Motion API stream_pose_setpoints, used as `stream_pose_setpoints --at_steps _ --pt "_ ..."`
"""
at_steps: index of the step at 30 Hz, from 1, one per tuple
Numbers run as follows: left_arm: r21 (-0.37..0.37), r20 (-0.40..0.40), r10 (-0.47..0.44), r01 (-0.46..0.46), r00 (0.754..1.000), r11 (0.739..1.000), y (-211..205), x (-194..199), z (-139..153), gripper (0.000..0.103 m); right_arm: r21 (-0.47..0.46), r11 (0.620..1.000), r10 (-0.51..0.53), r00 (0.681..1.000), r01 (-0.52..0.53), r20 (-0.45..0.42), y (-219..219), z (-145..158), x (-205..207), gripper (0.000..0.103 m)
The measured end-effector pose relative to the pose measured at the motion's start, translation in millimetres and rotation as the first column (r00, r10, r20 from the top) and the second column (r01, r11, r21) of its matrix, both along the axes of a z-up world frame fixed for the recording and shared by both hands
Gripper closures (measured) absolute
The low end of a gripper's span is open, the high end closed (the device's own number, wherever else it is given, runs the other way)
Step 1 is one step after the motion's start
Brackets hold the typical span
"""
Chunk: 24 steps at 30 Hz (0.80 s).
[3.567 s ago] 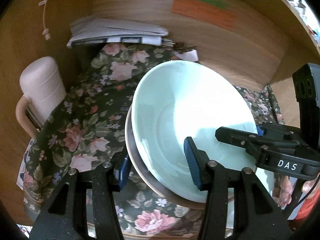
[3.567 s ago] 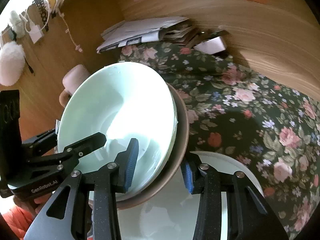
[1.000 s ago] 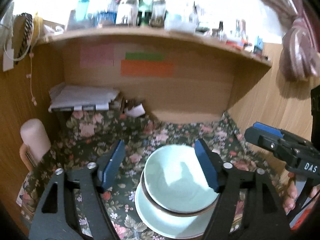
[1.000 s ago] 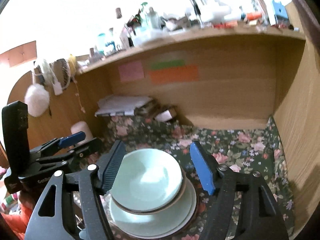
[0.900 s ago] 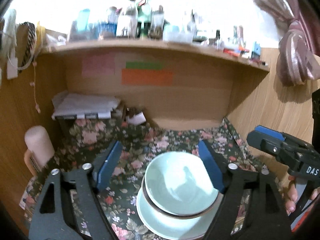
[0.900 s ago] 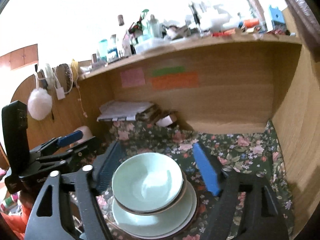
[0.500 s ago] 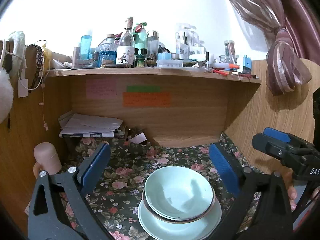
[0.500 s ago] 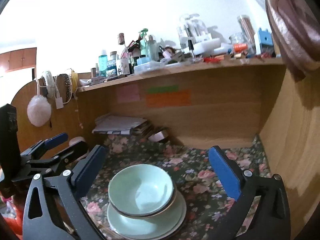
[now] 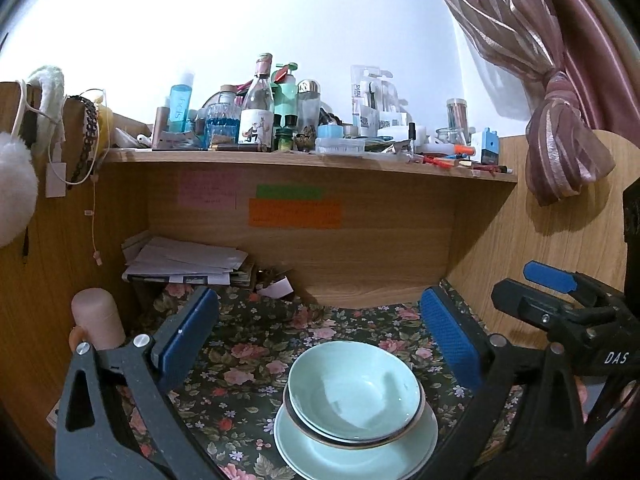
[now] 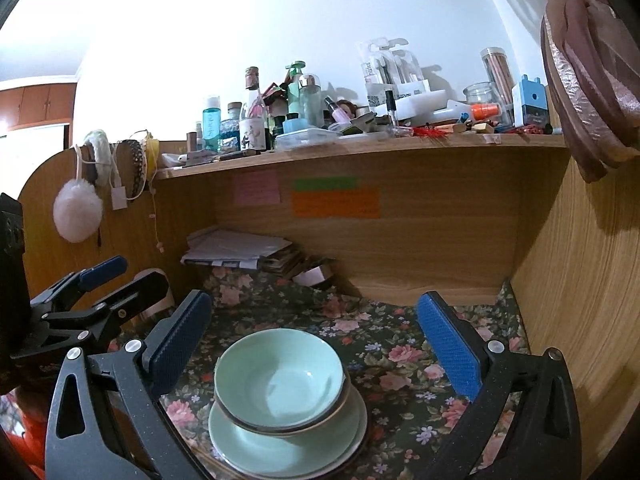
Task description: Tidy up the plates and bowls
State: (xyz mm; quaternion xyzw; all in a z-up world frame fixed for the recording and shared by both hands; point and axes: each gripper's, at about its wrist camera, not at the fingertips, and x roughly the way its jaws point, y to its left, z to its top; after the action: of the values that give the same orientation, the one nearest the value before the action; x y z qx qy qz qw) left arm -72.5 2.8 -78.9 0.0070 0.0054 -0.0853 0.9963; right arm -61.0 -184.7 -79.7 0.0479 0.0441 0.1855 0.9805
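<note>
A pale green bowl [image 9: 354, 388] [image 10: 280, 380] sits nested in a brown-rimmed bowl [image 9: 416, 420] [image 10: 348, 400]. Both rest on a pale green plate [image 9: 356, 456] [image 10: 288, 448] on the floral cloth [image 9: 248, 360]. My left gripper [image 9: 318, 320] is open wide, its blue pads apart on either side of the stack and touching nothing. My right gripper [image 10: 316, 320] is equally open and empty, framing the same stack from behind. Each gripper shows in the other's view: the right [image 9: 560, 304] at the right edge, the left [image 10: 100, 292] at the left edge.
A pink lidded mug [image 9: 96, 320] stands at the left wall. A pile of papers [image 9: 184, 260] lies at the back left. Wooden walls [image 10: 580, 280] close in the alcove on three sides. The shelf [image 9: 312, 160] above is crowded with bottles, and a curtain [image 9: 560, 140] hangs right.
Both grippers opened fully and let go of the bowls, then drew back and tipped up. The stack stays put on the plate and looks smaller.
</note>
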Motion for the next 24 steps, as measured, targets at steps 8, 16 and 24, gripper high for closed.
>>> stream_pose_setpoints --at_steps 8,16,24 --pt "0.0 0.0 0.001 -0.001 1.0 1.0 0.0 0.0 -0.9 0.0 -0.003 1.0 0.007 1.0 -0.007 0.0 -2.2 -0.2 2.1 0.0" --pt "0.003 -0.006 0.004 -0.004 1.0 1.0 -0.6 2.3 -2.1 0.0 0.003 1.0 0.014 1.0 -0.014 -0.001 -1.3 -1.2 3.8 0.0" --pt "0.004 -0.012 0.004 -0.004 1.0 1.0 -0.9 5.1 -2.3 0.0 0.004 1.0 0.01 1.0 -0.01 -0.004 -0.3 -1.8 4.4 0.0"
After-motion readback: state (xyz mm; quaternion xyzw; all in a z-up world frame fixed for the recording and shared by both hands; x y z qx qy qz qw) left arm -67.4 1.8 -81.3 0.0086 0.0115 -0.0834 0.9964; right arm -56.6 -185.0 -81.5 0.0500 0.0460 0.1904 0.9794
